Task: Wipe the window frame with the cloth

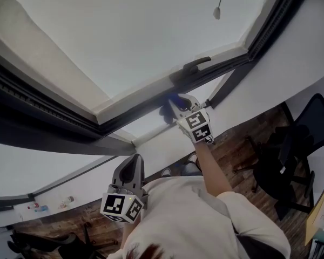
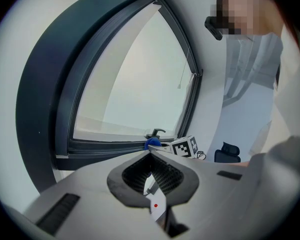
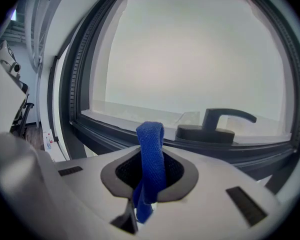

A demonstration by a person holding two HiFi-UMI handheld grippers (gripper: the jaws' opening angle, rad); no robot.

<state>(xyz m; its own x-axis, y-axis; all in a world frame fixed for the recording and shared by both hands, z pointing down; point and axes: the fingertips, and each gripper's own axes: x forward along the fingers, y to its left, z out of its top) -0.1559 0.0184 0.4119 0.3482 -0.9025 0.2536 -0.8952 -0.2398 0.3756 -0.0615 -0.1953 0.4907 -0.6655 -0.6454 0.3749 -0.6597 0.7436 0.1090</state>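
Observation:
The dark window frame [image 1: 135,117] runs across the head view, its lever handle [image 1: 197,65] on the lower rail. A blue cloth [image 1: 175,97] is pressed at that rail, just left of the handle, with my right gripper [image 1: 173,103] shut on it. In the right gripper view the cloth [image 3: 150,154] stands up as a folded strip between the jaws of the right gripper [image 3: 150,151], with the handle [image 3: 217,126] close ahead on the right. My left gripper [image 1: 135,158] hangs lower, near my chest and away from the frame. Its jaws [image 2: 151,154] are shut and empty.
A blind cord pull [image 1: 217,12] hangs before the glass at upper right. A dark office chair [image 1: 291,150] stands on the wooden floor to the right. Small bottles [image 1: 43,206] lie by the wall at lower left. My white-sleeved arm [image 1: 216,177] reaches up to the frame.

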